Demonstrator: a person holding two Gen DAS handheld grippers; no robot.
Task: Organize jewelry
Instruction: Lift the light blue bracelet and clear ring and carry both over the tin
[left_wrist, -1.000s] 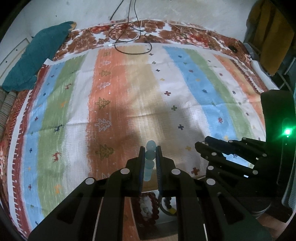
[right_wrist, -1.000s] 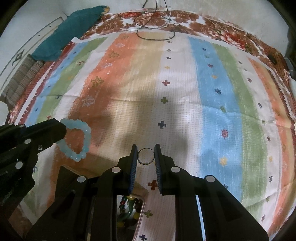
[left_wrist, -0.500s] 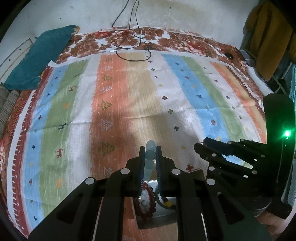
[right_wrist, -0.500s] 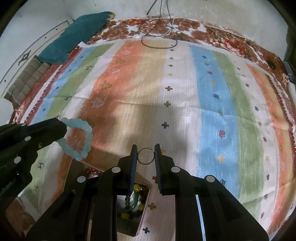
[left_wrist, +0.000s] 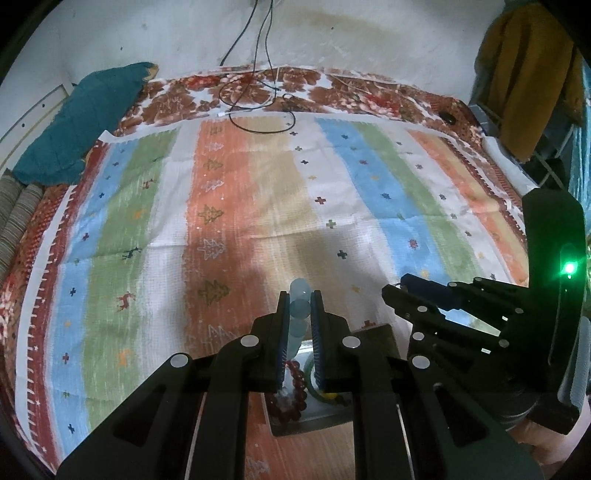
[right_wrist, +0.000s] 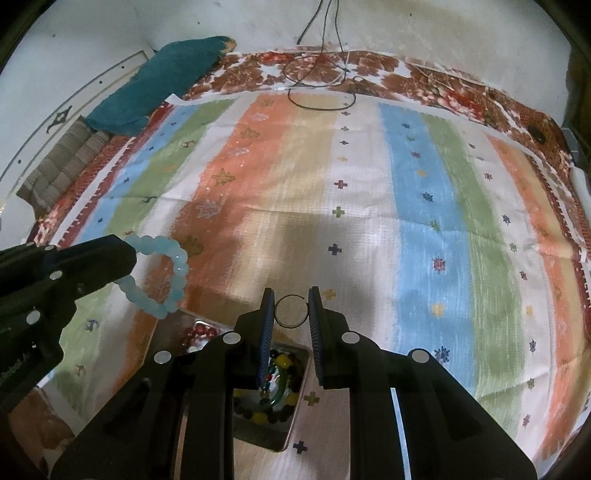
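My left gripper (left_wrist: 298, 302) is shut on a pale blue bead bracelet (left_wrist: 300, 308), seen edge-on between the pads. In the right wrist view that bracelet (right_wrist: 168, 275) hangs as a loop from the left gripper's tip at the left. My right gripper (right_wrist: 291, 306) is shut on a thin dark wire ring (right_wrist: 291, 311). Under both grippers lies a shallow tray (right_wrist: 295, 417) on the bed. It holds a dark red bead bracelet (left_wrist: 293, 391), a green bangle (right_wrist: 279, 391) and mixed dark and yellow beads (right_wrist: 282, 360).
A striped bedspread (left_wrist: 258, 206) in orange, green, blue and white covers the bed. A teal cloth (left_wrist: 85, 122) lies at the far left corner. Black cables (left_wrist: 255, 96) run down the wall onto the bed's far edge. Clothes (left_wrist: 524, 85) hang at the far right.
Both grippers have risen and tilted up with their pieces still held. More of the far wall and more of the tray below now show.
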